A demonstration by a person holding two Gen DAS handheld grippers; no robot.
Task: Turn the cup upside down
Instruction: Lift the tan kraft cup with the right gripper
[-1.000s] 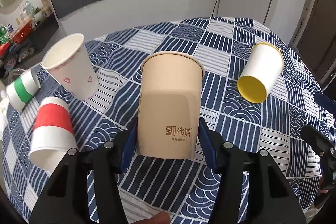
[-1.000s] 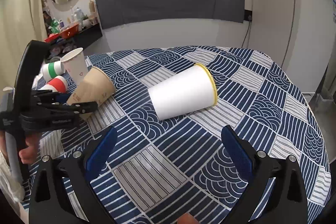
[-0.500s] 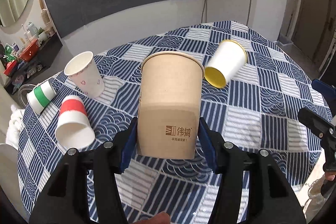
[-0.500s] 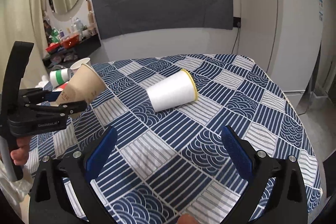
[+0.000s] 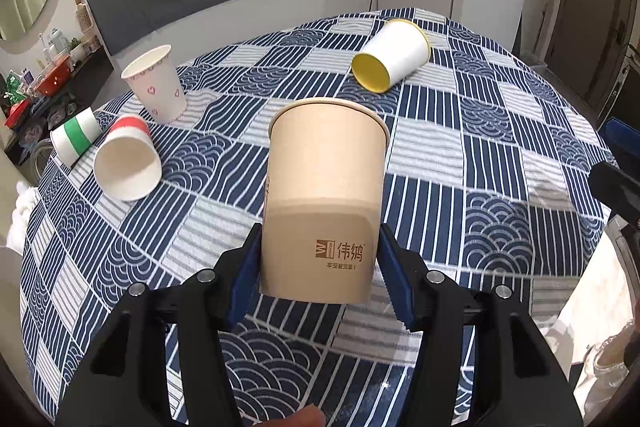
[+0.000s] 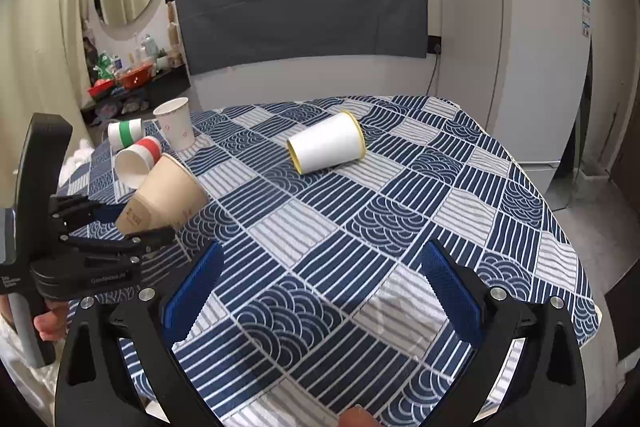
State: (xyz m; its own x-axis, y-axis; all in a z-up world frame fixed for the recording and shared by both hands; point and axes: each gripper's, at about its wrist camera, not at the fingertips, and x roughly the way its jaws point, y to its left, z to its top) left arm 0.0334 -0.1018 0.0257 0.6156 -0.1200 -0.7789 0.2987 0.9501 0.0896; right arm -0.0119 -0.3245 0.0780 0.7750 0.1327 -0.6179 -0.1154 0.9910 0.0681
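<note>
My left gripper [image 5: 318,267] is shut on a tan paper cup [image 5: 324,195] near its base. It holds the cup in the air above the table, tilted with its mouth pointing away from me. The right wrist view shows the same cup [image 6: 164,195] in the left gripper [image 6: 132,223], raised at the table's left side. My right gripper [image 6: 320,283] is open and empty over the near part of the table.
The round table has a blue and white patterned cloth [image 5: 460,147]. A white cup with a yellow rim [image 5: 390,57] lies on its side at the far right. A heart-print cup [image 5: 156,87] stands upright; a red-banded cup [image 5: 128,159] and a green-banded cup [image 5: 76,139] lie at the left.
Both grippers have risen and pulled back from the table. The left gripper has lifted the tan cup higher; the table and the other cups look smaller and farther.
</note>
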